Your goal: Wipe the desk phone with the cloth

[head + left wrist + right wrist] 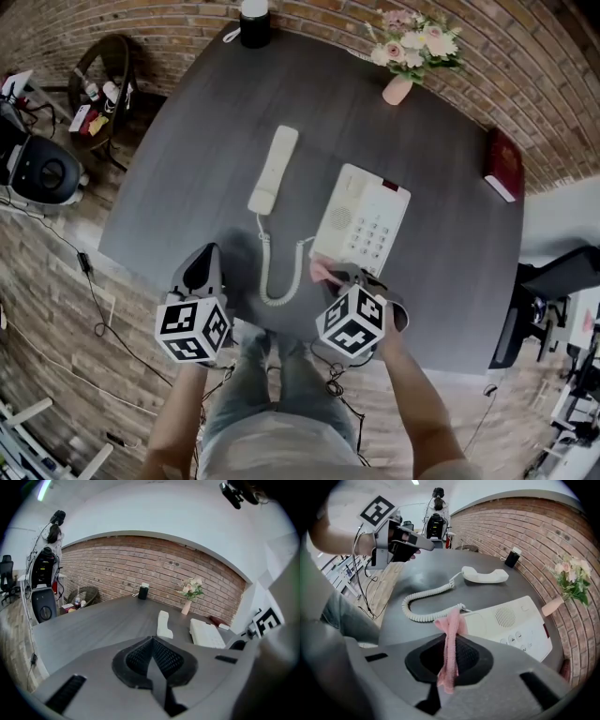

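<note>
A cream desk phone base lies on the dark round table, its handset off the cradle to the left, joined by a coiled cord. My right gripper is shut on a pink cloth, which hangs at the base's near corner. My left gripper is shut and empty, near the table's front edge, left of the cord. The handset and base show ahead in the left gripper view.
A pink vase of flowers and a black-and-white canister stand at the table's far side. A red book lies at the right edge. Brick floor, cables and a wicker basket surround the table.
</note>
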A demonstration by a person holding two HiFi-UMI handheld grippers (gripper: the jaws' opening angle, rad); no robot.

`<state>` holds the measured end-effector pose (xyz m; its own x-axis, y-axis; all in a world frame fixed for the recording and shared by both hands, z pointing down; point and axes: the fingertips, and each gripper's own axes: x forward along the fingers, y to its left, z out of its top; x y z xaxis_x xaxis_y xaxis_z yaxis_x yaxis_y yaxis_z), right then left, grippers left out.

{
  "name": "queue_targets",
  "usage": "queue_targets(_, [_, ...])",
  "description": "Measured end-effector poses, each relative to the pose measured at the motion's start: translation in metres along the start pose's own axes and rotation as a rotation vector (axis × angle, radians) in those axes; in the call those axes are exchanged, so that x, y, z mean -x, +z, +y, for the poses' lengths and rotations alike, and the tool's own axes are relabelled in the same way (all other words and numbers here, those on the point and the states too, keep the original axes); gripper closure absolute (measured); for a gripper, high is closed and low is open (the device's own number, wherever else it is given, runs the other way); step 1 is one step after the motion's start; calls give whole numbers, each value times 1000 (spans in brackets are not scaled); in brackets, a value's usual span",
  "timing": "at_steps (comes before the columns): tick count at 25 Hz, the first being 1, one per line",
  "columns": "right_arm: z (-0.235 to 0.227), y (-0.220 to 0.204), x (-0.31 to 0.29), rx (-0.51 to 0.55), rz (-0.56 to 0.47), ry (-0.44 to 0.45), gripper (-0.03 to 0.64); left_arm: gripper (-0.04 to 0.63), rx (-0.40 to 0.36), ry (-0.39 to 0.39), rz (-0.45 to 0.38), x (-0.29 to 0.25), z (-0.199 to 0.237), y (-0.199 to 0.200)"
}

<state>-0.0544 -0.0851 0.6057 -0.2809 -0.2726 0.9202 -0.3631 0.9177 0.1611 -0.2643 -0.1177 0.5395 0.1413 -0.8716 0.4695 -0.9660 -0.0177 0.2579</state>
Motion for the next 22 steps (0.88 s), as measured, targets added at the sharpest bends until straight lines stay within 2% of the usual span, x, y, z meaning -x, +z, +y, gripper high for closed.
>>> queue_targets(12, [-24, 2, 34, -14, -48, -58, 597, 597, -19, -51, -29, -7, -28, 29])
queue_targets(22, [-79, -7, 62, 3, -62, -157, 597, 598, -61, -91, -51, -20, -63, 59])
